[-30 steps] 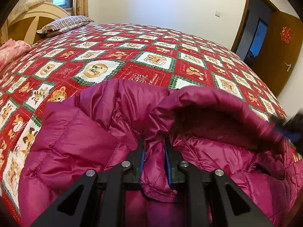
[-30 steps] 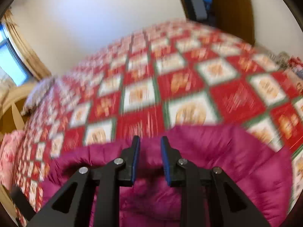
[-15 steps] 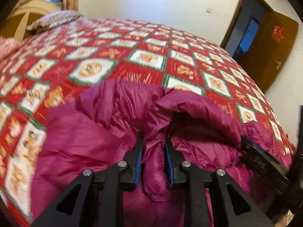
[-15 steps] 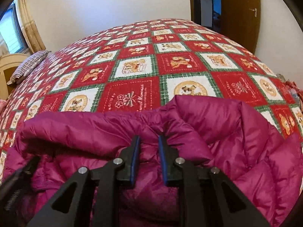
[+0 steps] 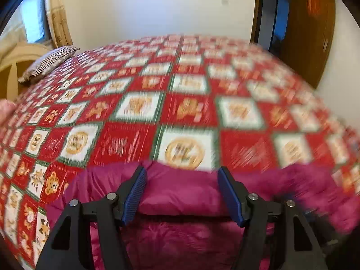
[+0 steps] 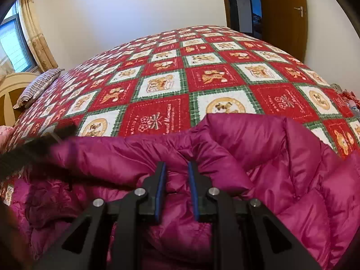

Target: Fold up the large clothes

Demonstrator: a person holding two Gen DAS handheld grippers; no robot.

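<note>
A magenta puffer jacket (image 6: 281,157) lies bunched on the near part of the bed, folded over itself. My right gripper (image 6: 176,165) is shut on a raised fold of its padded fabric, which is pinched between the blue pads. In the blurred left wrist view, my left gripper (image 5: 181,171) hangs just above the jacket (image 5: 180,193). Its jaws are opening and stand wide apart, and the pads press on nothing. In the right wrist view the left gripper (image 6: 33,148) is a dark blur over the jacket's left edge.
A red, white and green patchwork quilt (image 6: 157,85) covers the whole bed beyond the jacket. A striped pillow (image 6: 38,85) lies by the cream headboard (image 6: 11,85) at the far left. A brown door (image 6: 281,11) stands open at the far right.
My left gripper has let go of the jacket fold, spread its jaws wide and lifted away with a roll. The right gripper stays shut on its fold and has hardly moved.
</note>
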